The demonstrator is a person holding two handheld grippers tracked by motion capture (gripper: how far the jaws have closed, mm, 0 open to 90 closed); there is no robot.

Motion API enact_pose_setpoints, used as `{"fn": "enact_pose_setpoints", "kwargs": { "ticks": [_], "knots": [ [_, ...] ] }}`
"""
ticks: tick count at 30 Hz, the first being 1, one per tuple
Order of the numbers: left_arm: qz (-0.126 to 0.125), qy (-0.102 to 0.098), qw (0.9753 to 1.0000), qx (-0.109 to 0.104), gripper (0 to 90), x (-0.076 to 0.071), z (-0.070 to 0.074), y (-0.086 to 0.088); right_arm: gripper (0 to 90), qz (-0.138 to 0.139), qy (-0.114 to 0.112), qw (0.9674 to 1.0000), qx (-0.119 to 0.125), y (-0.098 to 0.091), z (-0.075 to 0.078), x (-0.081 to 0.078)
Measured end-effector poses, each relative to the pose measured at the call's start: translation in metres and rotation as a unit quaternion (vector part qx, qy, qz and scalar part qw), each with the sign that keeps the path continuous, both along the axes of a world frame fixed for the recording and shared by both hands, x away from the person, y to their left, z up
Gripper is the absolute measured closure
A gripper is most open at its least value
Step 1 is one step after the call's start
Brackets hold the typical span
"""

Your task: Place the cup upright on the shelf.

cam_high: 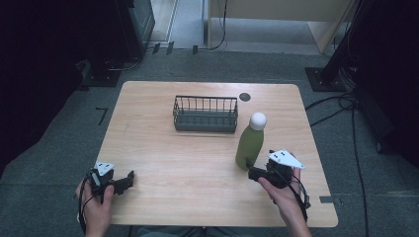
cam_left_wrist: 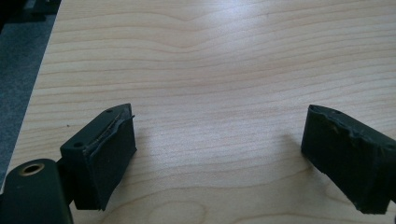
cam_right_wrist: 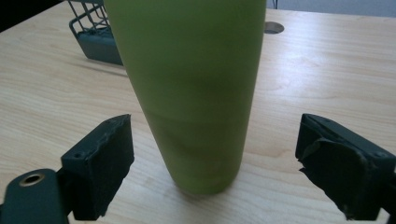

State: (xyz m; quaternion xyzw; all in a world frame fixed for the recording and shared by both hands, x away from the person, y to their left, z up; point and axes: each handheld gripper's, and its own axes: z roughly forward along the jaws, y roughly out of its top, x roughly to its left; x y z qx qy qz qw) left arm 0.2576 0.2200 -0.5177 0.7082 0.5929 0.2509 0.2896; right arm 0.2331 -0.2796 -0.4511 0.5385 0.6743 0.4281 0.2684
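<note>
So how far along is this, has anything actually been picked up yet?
Nothing moved yet: the green bottle stands upright on the table, outside the wire basket. In hand: the right tongs are open around the bottle's base. The left tongs wait open. Gripping and lifting remain.

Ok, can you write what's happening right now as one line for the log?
left claw: open, over bare table | right claw: open, either side of upright green bottle, not touching | basket: behind bottle
</note>
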Motion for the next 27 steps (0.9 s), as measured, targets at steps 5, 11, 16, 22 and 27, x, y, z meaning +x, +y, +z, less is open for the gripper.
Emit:
{"fn": "enact_pose_setpoints", "kwargs": {
  "ticks": [5,11,16,22,27],
  "knots": [
    [0.001,0.000,1.0000,0.000,10.5,0.000,0.000,0.000,13.0,0.002,-0.007,1.0000,-0.001,0.006,0.002,0.006],
    [0.000,0.000,1.0000,0.000,10.5,0.000,0.000,0.000,14.2,-0.009,-0.018,0.9997,0.012,0.012,0.005,0.016],
    [0.000,0.000,1.0000,0.000,10.5,0.000,0.000,0.000,16.8,-0.007,-0.023,0.9996,0.015,0.014,0.006,0.020],
    [0.000,0.000,1.0000,0.000,10.5,0.000,0.000,0.000,19.1,0.001,-0.027,0.9994,0.023,0.015,0.010,0.024],
    [0.000,0.000,1.0000,0.000,10.5,0.000,0.000,0.000,18.4,0.007,-0.026,0.9993,0.025,0.015,0.010,0.029]
  ]
}}
